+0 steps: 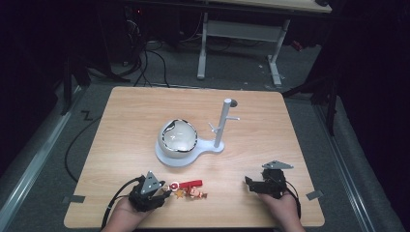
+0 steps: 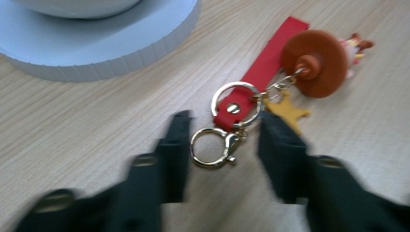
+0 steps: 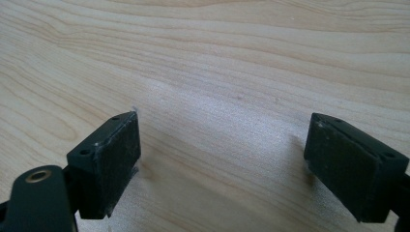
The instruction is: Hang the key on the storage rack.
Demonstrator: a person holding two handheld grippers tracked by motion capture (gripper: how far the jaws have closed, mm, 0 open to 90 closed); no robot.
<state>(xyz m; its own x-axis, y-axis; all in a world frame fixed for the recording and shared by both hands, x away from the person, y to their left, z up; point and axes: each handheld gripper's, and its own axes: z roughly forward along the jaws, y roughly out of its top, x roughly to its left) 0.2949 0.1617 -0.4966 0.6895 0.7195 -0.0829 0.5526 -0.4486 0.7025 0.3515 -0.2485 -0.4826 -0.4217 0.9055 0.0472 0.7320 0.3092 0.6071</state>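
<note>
1. Wooden table [image 1: 145, 111] seen from the high view: keychain [image 1: 186, 189] lying near the front edge, at about 7 o'clock from the white stand [image 1: 220, 129] and its domed base. Left gripper [image 1: 164, 193] set just at the keychain's 9 o'clock end; right gripper [image 1: 247, 183] resting well apart at 3 o'clock, over bare wood.

2. Left gripper view: jaws parted, nothing between the pads yet. Gold clasp ring [image 2: 211, 147] lay in the gap, with the red strap [image 2: 270, 63] running off toward 1 o'clock to an orange disc charm [image 2: 316, 60] and a yellow star charm [image 2: 286, 111] near the right jaw. Blurred, so likely moving.

3. Right gripper view: jaws spread wide, empty, plain wood grain beyond.

4. Judged as the approach-to-grasp step: keychain not yet taken. Next move called for lowering a touch further and pinching the clasp ring or strap end squarely, since thin metal lying flat could slip out from the pads.
</note>
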